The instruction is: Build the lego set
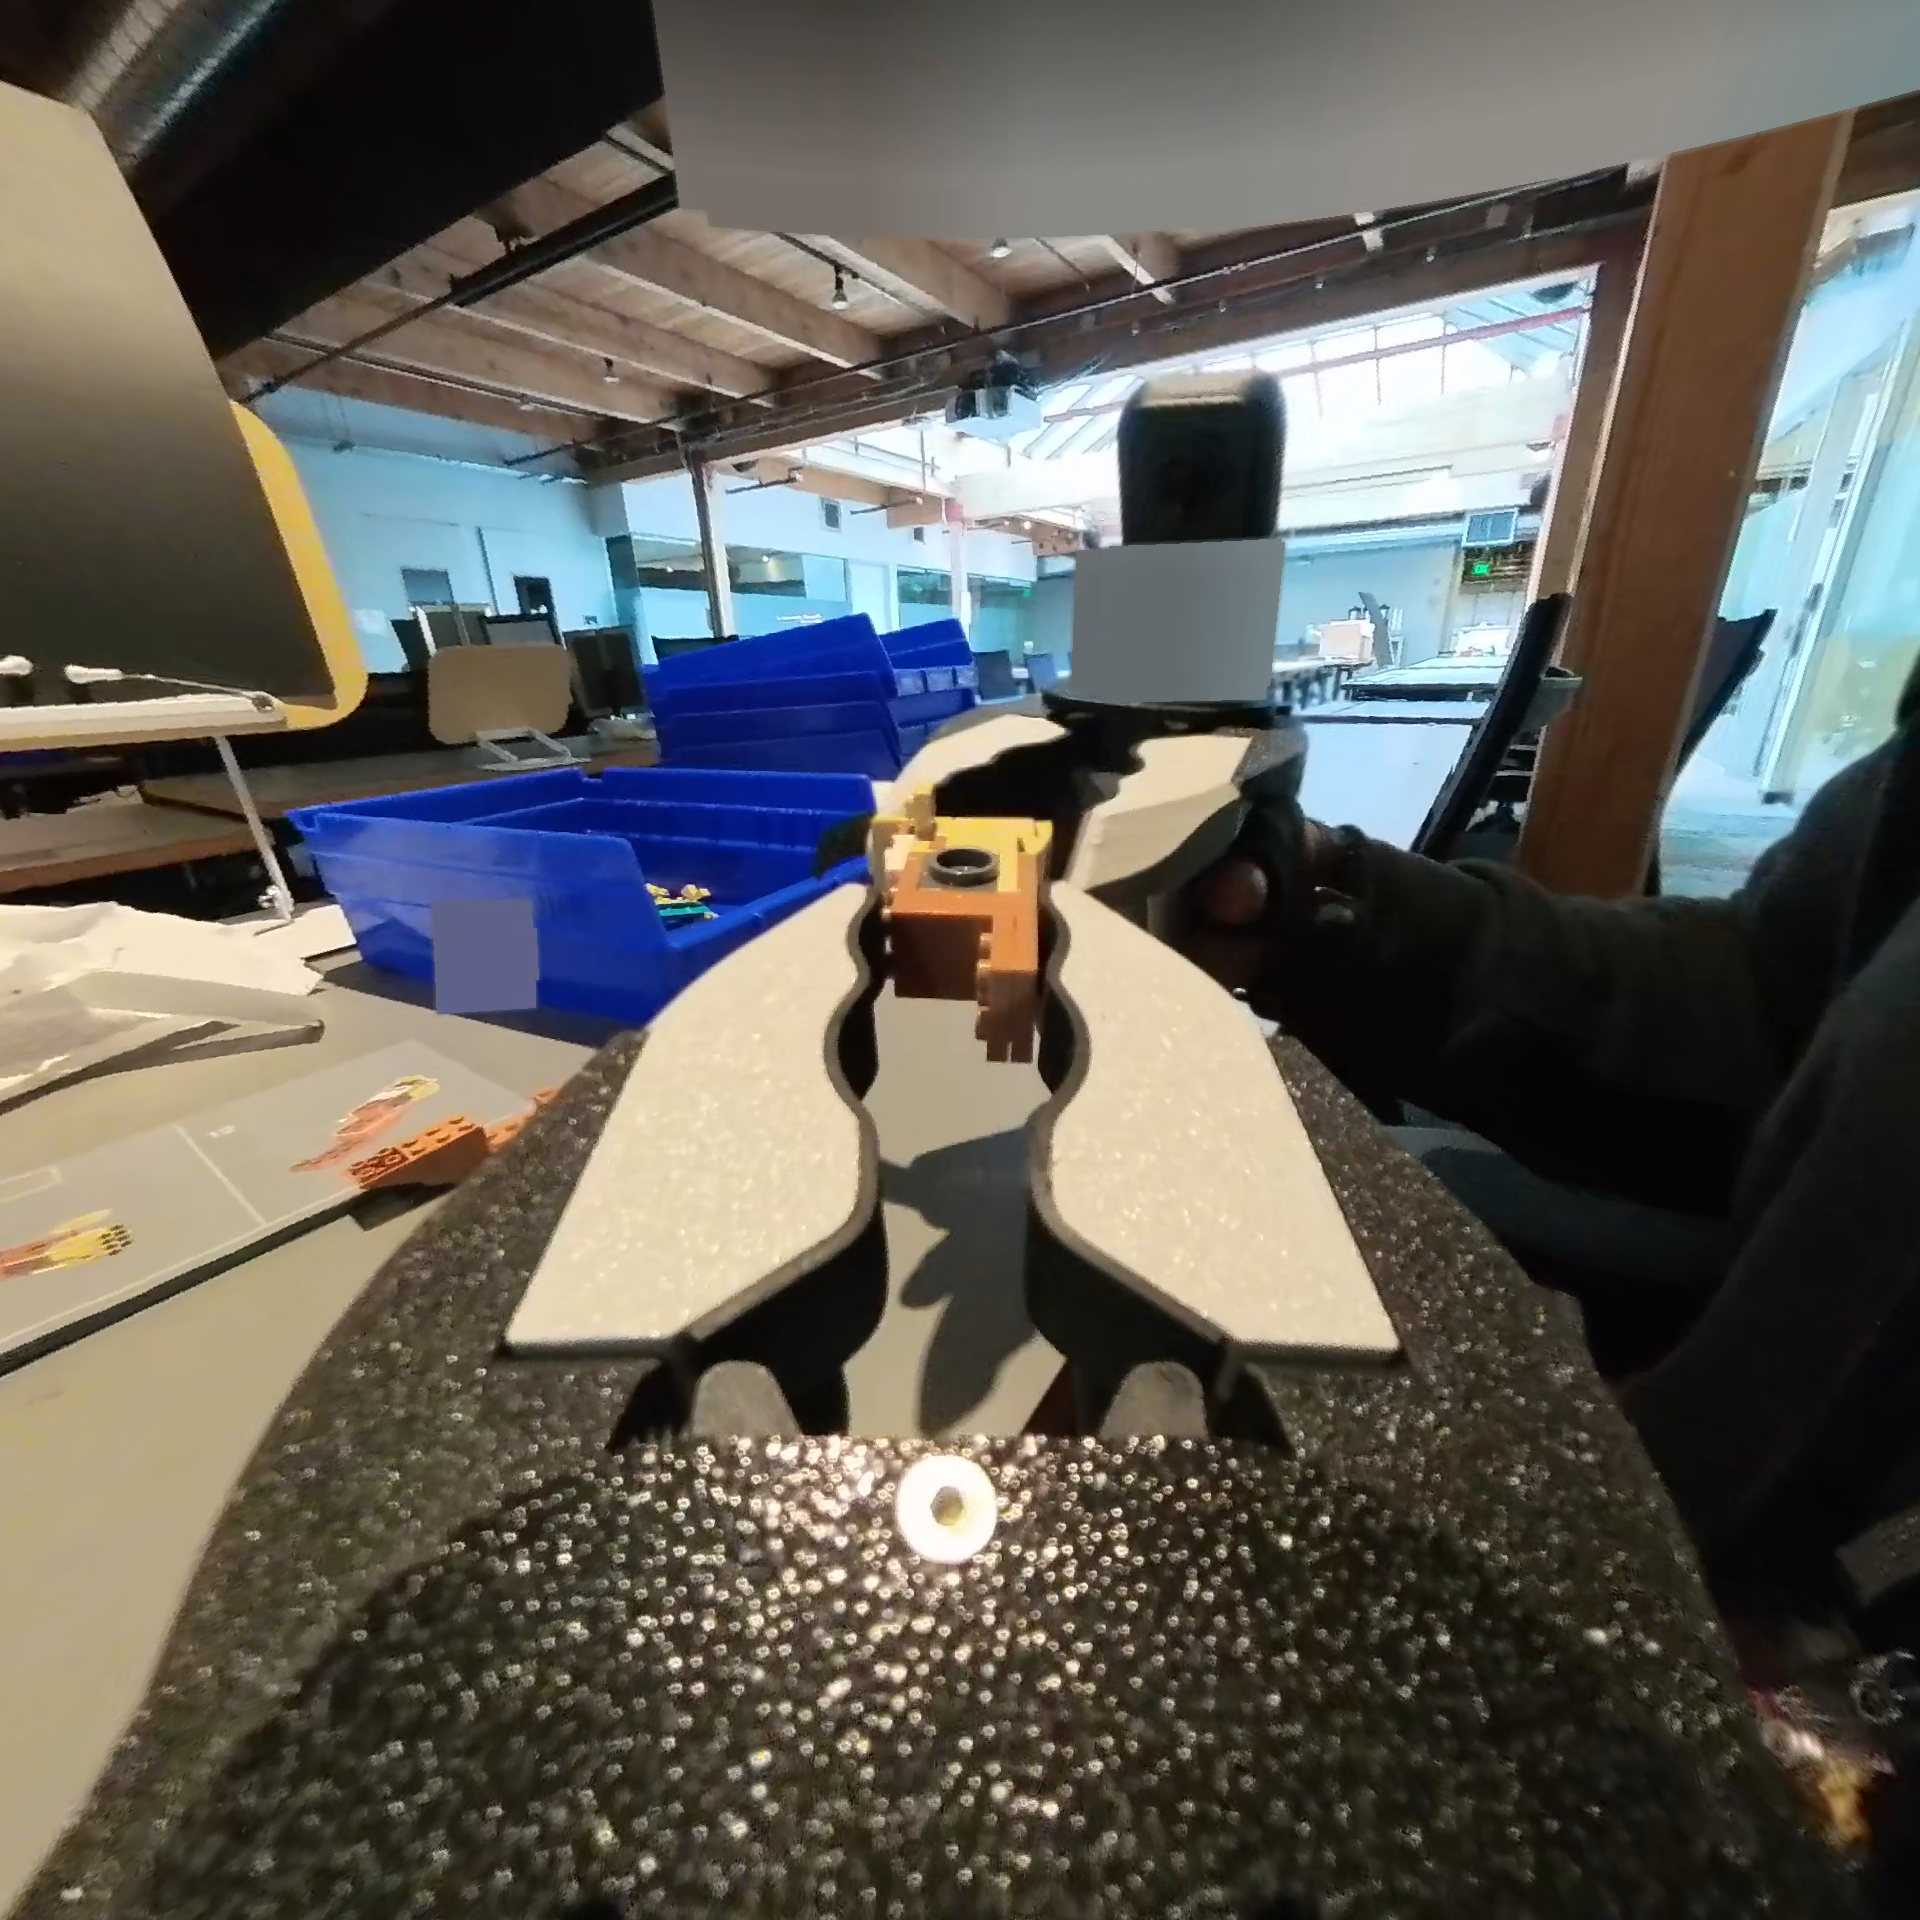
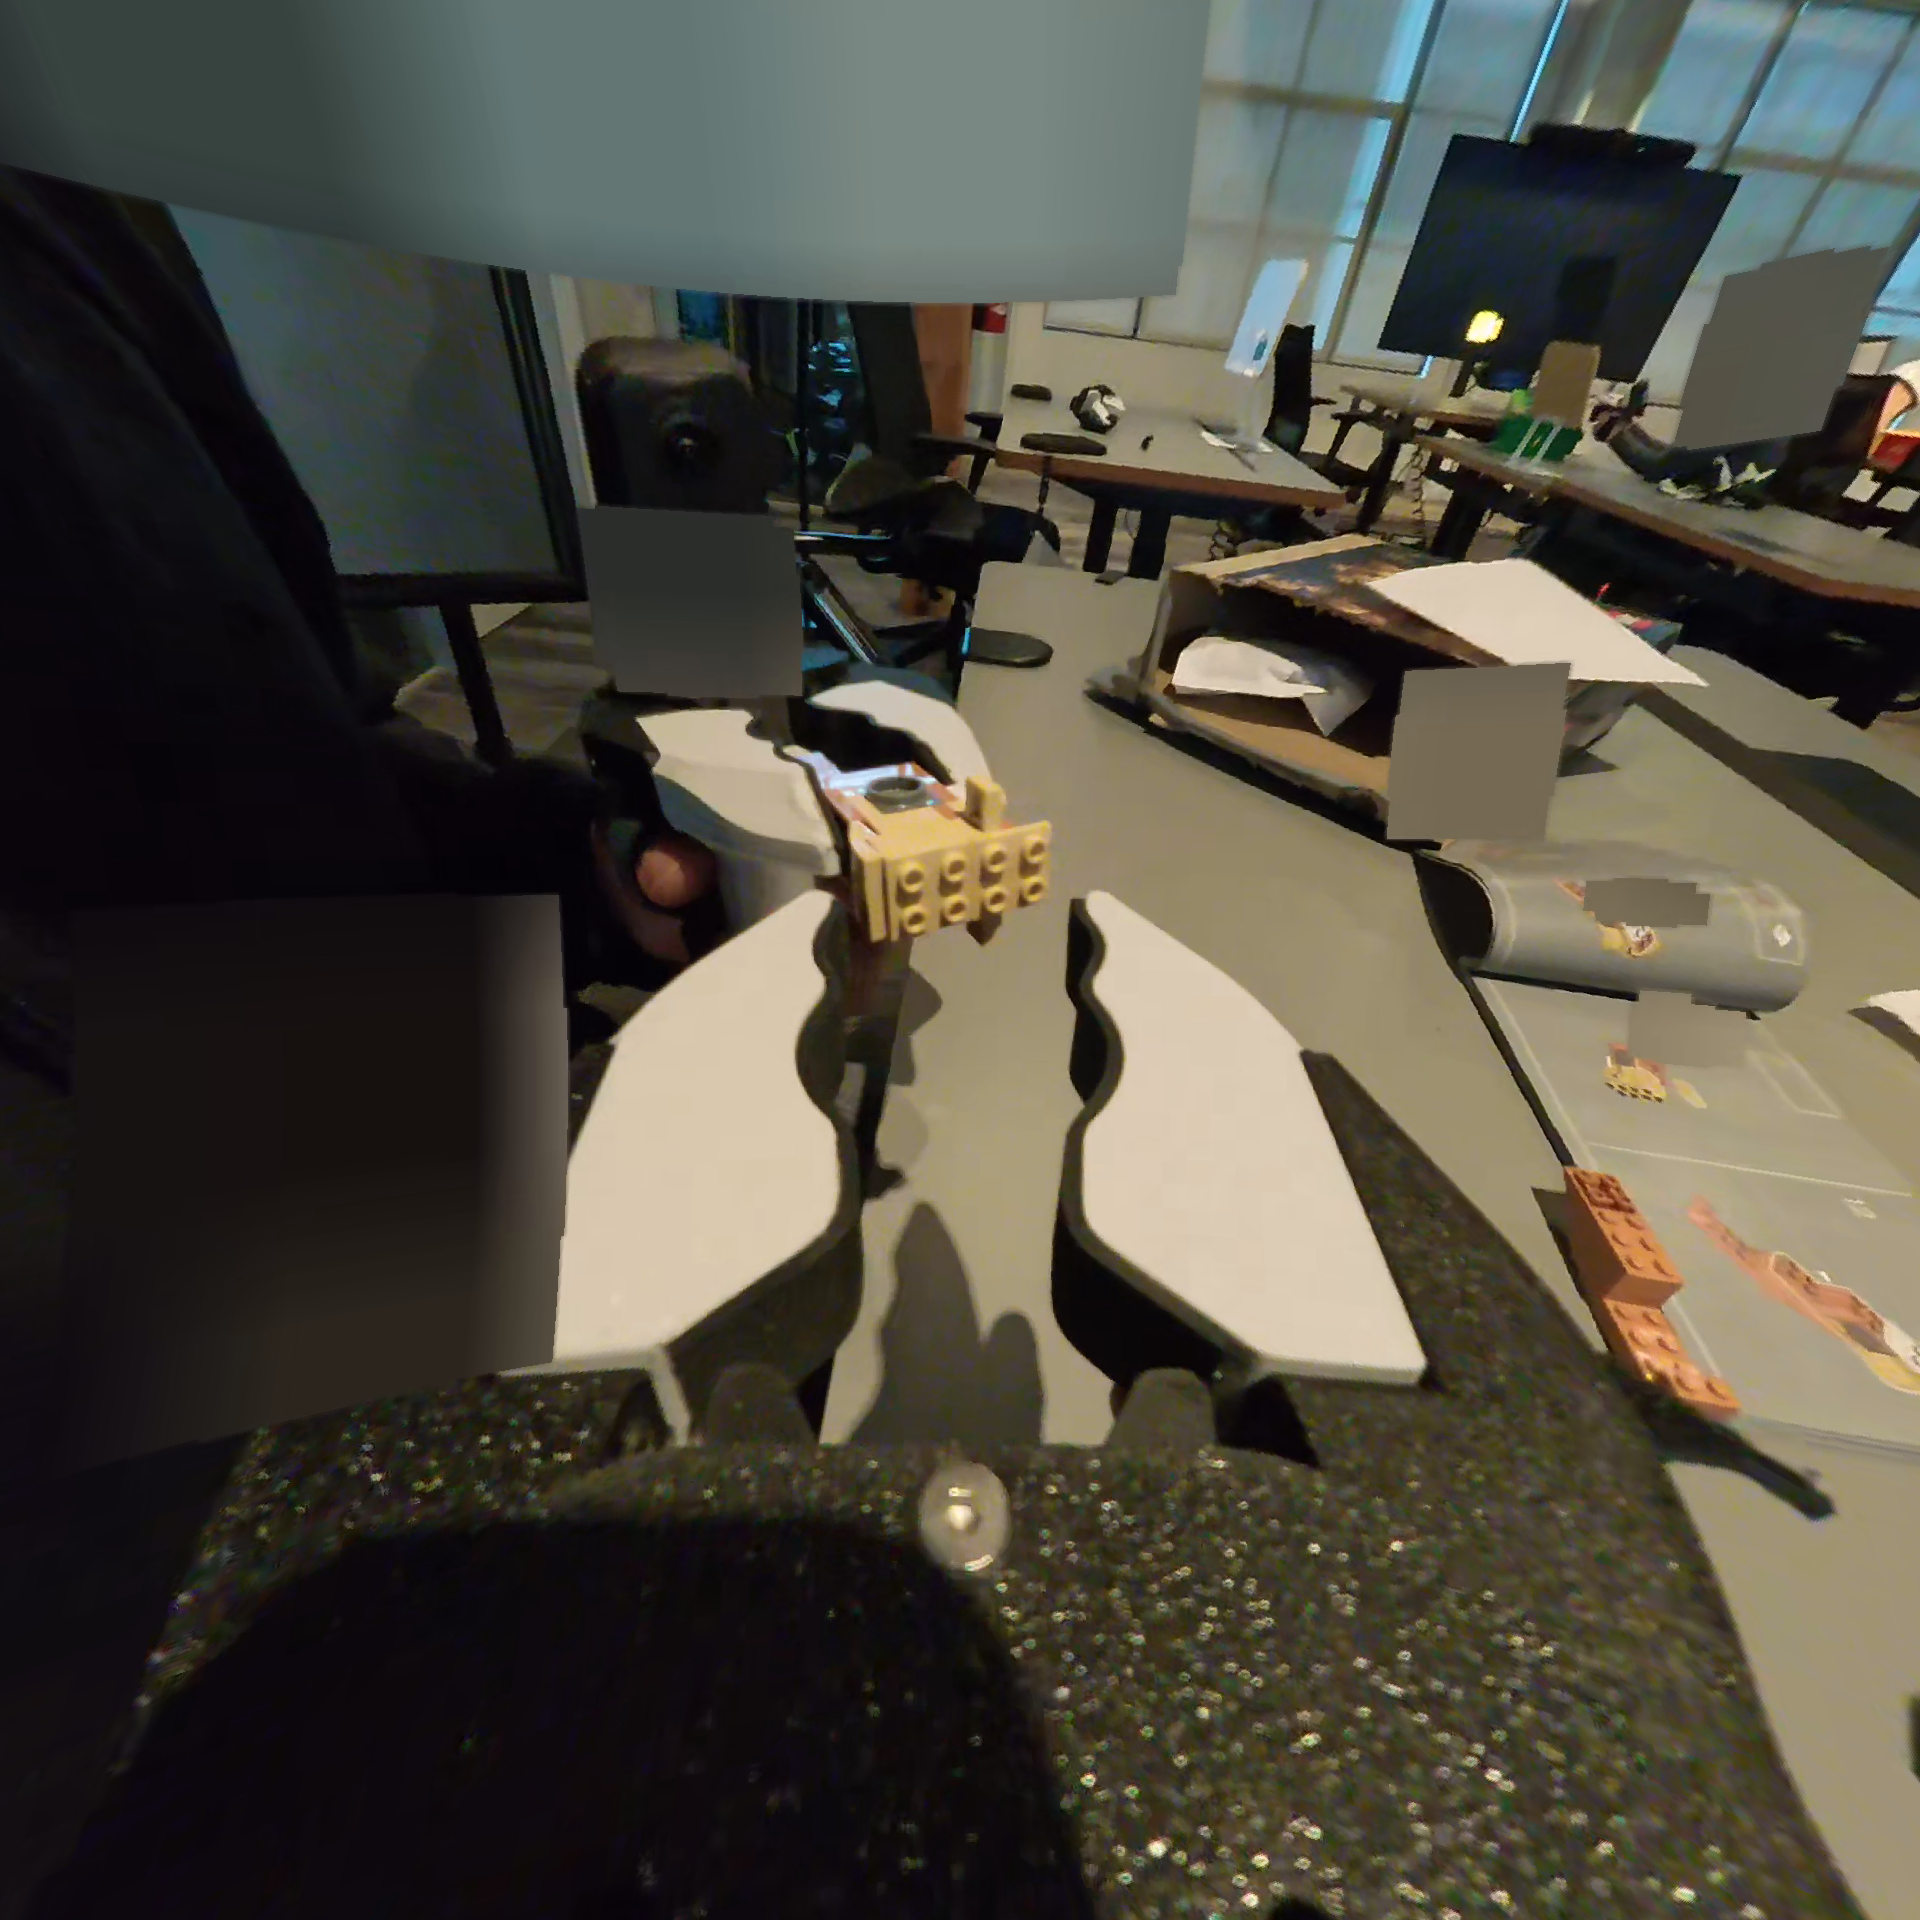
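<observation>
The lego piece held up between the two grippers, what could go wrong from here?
The left gripper pinches the brown and tan lego assembly only near its fingertips, well above the table; a slip could drop it and knock bricks loose. The right gripper is open, with one fingertip close to the tan studded face, so closing off-centre might push the assembly askew in the left grip. The loose brown bricks lie near the right gripper's body and could get swept aside.

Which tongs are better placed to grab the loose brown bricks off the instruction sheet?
Right tongs: open, empty. Left tongs grip the brown-and-tan lego assembly. Brown bricks lie on the sheet nearby.
</observation>
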A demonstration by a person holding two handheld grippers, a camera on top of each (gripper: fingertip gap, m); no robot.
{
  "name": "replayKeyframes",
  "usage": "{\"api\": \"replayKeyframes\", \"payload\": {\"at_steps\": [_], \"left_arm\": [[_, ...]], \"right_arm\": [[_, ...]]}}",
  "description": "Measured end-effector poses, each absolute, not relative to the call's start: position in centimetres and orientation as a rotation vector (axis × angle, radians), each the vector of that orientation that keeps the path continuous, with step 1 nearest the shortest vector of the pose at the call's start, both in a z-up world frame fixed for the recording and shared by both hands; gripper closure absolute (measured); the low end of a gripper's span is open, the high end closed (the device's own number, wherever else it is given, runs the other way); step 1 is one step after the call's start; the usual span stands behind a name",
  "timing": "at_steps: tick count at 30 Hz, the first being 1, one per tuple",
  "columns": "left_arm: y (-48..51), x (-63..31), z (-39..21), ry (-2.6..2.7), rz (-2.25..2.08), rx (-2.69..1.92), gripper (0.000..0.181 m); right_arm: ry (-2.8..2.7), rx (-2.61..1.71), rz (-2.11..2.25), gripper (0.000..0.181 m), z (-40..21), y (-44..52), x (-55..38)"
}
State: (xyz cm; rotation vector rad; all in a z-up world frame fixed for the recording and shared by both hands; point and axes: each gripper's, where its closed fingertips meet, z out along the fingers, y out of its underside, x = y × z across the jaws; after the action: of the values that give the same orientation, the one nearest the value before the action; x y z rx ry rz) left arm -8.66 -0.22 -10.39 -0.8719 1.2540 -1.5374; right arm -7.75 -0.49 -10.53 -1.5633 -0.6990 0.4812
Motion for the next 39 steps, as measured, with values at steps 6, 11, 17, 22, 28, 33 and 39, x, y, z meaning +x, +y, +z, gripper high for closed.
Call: {"api": "replayKeyframes", "payload": {"at_steps": [6,11,17,22,28,33,39], "left_arm": [[-0.3,-8.6,-10.6,1.253,-1.508,-0.874,0.155],[-0.2,-8.5,-10.6,1.223,-1.516,-0.903,0.155],[0.5,-8.4,-10.4,1.152,-1.526,-0.961,0.155],[0.7,-8.6,-10.0,1.116,-1.465,-0.950,0.155],[0.7,-8.7,-9.9,1.112,-1.416,-0.942,0.155],[0.6,-8.8,-9.8,1.121,-1.371,-0.921,0.155],[0.8,-8.6,-10.1,1.120,-1.330,-0.936,0.155]], "right_arm": [[-0.720,-1.540,0.468,0.142,-10.1,-0.2,-8.3],[-0.708,-1.518,0.412,0.145,-9.7,0.0,-8.2],[-0.668,-1.523,0.357,0.147,-9.2,0.1,-7.7],[-0.638,-1.529,0.303,0.151,-9.1,0.2,-7.7],[-0.661,-1.523,0.245,0.166,-9.1,-0.1,-8.4],[-0.636,-1.519,0.223,0.167,-9.1,-0.2,-8.5],[-0.595,-1.531,0.210,0.166,-9.6,0.0,-8.3]]}}
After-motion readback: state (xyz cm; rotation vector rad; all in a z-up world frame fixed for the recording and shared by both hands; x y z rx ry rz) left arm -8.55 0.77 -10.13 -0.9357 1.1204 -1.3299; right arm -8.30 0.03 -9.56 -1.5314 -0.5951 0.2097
